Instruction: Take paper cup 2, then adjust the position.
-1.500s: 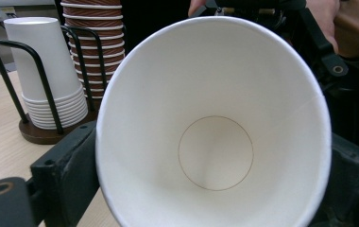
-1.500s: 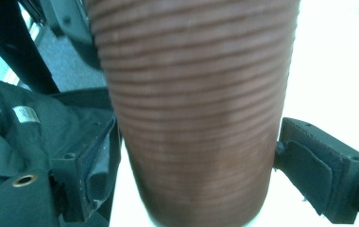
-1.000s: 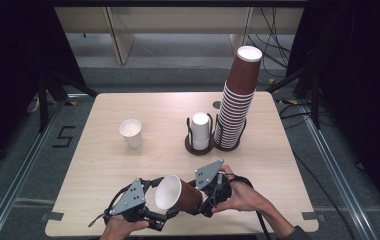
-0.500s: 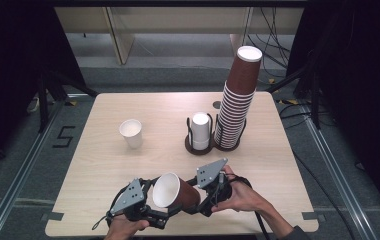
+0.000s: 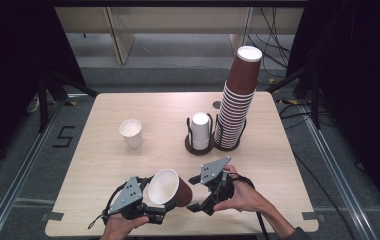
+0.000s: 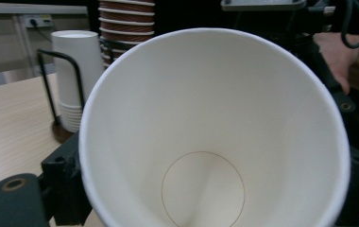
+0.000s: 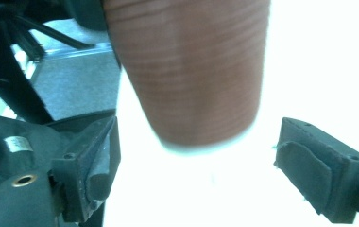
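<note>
A brown paper cup (image 5: 170,187) with a white inside lies tilted above the near table edge, mouth toward the left and up. My left gripper (image 5: 162,200) is shut on it near the rim; the left gripper view looks straight into the cup (image 6: 206,132), a black jaw on each side. My right gripper (image 5: 193,194) is open just right of the cup's base. In the right gripper view the ribbed cup wall (image 7: 192,71) hangs above the wide gap of that gripper (image 7: 201,175), touching neither pad.
A lone white cup (image 5: 131,132) stands left of centre on the wooden table (image 5: 278,165). A wire holder carries a short stack of white cups (image 5: 200,131) and a tall leaning stack of brown cups (image 5: 235,100). Dark floor and cables surround the table.
The left gripper and the brown cup have shifted slightly left and up. The right gripper now stands a little off the cup's base.
</note>
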A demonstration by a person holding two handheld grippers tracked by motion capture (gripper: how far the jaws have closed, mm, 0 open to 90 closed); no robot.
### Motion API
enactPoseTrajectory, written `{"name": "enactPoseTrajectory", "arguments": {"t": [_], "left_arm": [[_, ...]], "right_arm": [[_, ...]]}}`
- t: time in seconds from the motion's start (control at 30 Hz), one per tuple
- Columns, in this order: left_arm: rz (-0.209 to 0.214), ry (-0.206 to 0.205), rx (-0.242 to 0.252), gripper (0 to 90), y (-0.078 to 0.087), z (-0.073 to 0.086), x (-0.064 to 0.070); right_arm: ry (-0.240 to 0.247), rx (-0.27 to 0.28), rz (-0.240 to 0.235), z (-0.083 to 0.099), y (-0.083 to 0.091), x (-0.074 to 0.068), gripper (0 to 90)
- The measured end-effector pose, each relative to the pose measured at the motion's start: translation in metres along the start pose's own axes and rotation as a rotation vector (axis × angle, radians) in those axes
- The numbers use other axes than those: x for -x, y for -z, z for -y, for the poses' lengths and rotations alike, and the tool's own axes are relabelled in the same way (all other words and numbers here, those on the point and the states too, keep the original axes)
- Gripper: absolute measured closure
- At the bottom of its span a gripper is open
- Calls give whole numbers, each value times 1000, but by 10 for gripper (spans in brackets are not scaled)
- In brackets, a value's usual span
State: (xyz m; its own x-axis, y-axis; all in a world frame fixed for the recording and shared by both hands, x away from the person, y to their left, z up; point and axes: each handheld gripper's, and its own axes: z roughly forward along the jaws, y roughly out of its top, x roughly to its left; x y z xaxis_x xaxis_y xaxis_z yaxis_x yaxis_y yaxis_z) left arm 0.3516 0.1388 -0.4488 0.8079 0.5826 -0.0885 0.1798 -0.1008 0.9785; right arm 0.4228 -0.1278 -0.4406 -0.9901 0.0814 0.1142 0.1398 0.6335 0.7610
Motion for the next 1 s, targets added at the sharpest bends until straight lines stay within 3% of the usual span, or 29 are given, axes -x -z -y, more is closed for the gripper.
{"name": "enactPoseTrajectory", "arguments": {"t": [0.13, 0.2, 0.37, 0.6, 0.9, 1.0], "left_arm": [[-69, -22, -36, 122, 4, -3, -6], [-100, -9, -58, 121, 6, -4, -9], [-191, -40, -116, 121, 8, -2, -14], [-254, -34, -149, 119, 8, 0, -21], [-317, -13, -177, 116, 13, 3, -29], [-334, -10, -177, 116, 15, 3, -33]], "right_arm": [[-28, 8, 77, 12, 12, 8, 163], [-37, 0, 97, 18, 18, 9, 172], [-74, 6, 163, 28, 28, 12, 182], [-113, 21, 205, 40, 40, 12, 184], [-204, 3, 261, 56, 48, 14, 181], [-201, 1, 264, 60, 50, 16, 181]]}}
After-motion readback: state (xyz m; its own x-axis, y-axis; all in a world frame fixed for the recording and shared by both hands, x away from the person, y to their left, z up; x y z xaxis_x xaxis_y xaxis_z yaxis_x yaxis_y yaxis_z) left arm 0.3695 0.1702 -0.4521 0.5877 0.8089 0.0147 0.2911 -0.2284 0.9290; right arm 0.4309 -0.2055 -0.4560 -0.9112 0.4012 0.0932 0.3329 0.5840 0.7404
